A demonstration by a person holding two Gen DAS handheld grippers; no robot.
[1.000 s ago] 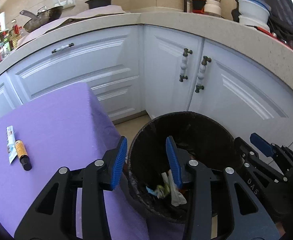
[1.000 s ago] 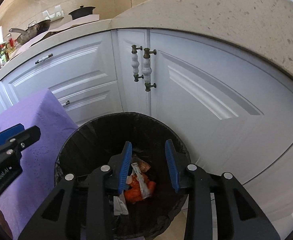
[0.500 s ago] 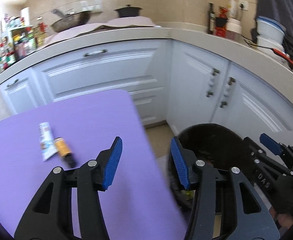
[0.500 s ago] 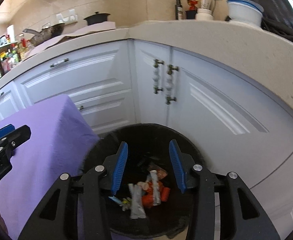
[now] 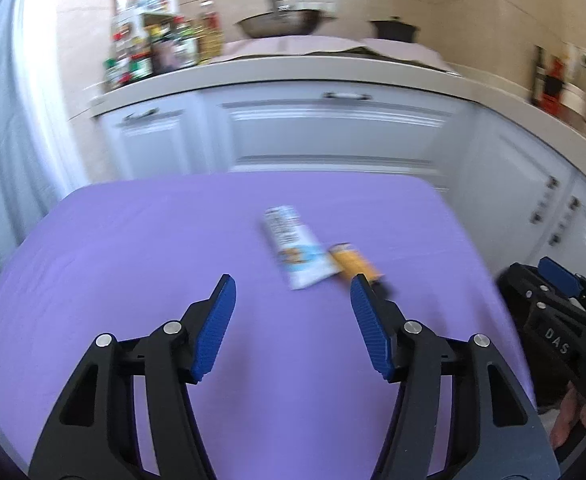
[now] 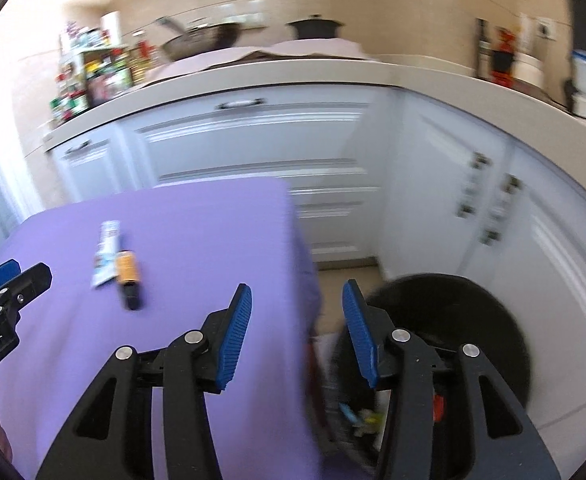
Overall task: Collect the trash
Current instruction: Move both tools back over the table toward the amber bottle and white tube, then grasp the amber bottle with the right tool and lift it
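Both of your grippers stand with fingers spread wide and nothing between them: the left gripper (image 5: 293, 312) hangs over the purple tablecloth (image 5: 133, 260), and the right gripper (image 6: 295, 320) hangs over the cloth's right edge, its right finger in front of the black trash bin (image 6: 473, 320).

Your right wrist view gives you the bin, which the left view barely shows: it stands on the floor just beside the table, in front of the white cabinets (image 6: 433, 168), with bits of trash (image 6: 357, 416) at its bottom. That view also catches the left gripper at the far left edge. Your left wrist view gives you the table top nearly whole, with the right gripper at its right edge.

Two pieces of trash lie side by side on the cloth. A white sachet (image 5: 295, 246) lies flat, its long axis running away from you and slightly leftward. Just right of it, the small orange bottle (image 5: 355, 266) lies on its side, roughly parallel, dark cap (image 6: 131, 300) towards you. In the left view it sits just ahead of your left gripper's right fingertip (image 5: 359, 284).
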